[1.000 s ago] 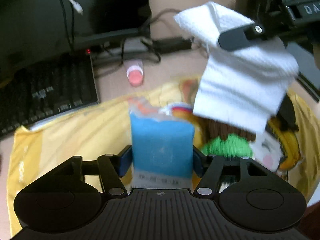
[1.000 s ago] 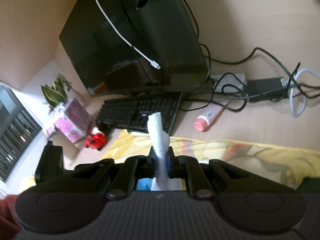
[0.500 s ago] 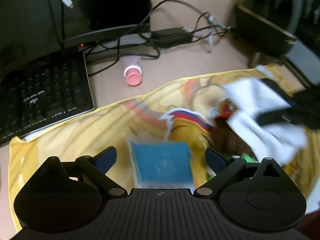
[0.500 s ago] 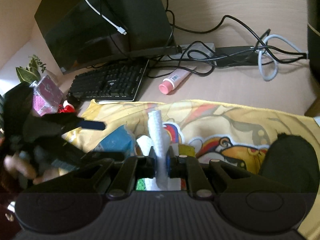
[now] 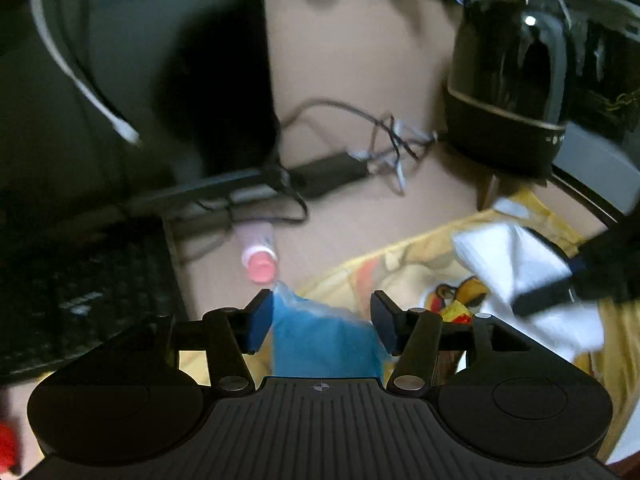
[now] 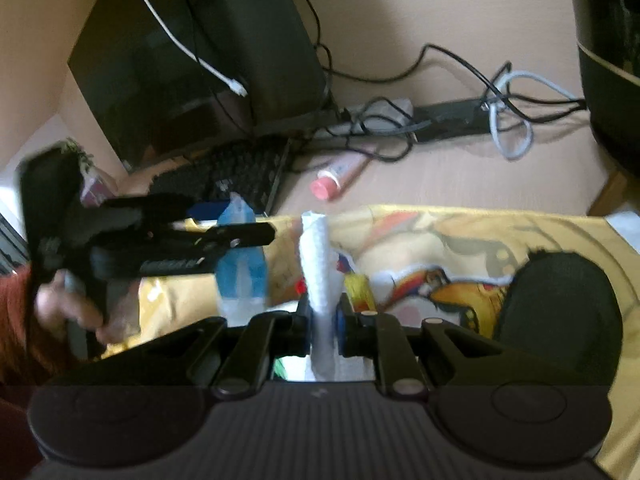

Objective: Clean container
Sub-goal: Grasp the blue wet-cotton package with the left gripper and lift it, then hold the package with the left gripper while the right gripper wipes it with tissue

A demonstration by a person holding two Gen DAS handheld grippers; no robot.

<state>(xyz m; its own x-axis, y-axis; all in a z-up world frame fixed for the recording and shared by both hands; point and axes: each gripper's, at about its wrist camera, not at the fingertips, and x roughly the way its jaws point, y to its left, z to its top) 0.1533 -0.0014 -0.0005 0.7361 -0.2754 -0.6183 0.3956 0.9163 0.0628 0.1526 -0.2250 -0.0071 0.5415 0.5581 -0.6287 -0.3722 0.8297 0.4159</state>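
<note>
Lower centre of the left wrist view: our left gripper [image 5: 322, 324] has the blue container [image 5: 320, 340] between its blue pads. Its jaws have just been closing, and the pads sit against the container's sides, so we read this as a grip on it. In the right wrist view, left of centre, the same container [image 6: 240, 256] hangs in those fingers clear of the yellow printed cloth [image 6: 460, 232], with a hand [image 6: 72, 312] on the handle at the left edge.

Lower centre of the right wrist view: our right gripper [image 6: 323, 322] is nearly closed, pinching a folded white paper towel [image 6: 316, 256] that stands up between the jaws. In the left wrist view the towel [image 5: 516, 276] shows at mid right, well apart from the container.

Step in hand, as we judge it: the container is picked up and steadied and the towel is ready; wiping has not begun. The next move calls for bringing the towel over to touch the container's face, with the left grip firm enough that the soft-looking blue body does not twist or slip under the rubbing. Blur is heavy, so we can't tell what soil there is.

Farther back: pink-capped tube [image 5: 260, 256] on the desk just past the cloth, keyboard [image 5: 80, 292] at left, cables and power strip [image 6: 452, 116] behind, monitor [image 6: 192, 48] at upper left, dark round appliance [image 5: 508, 92] at upper right.
</note>
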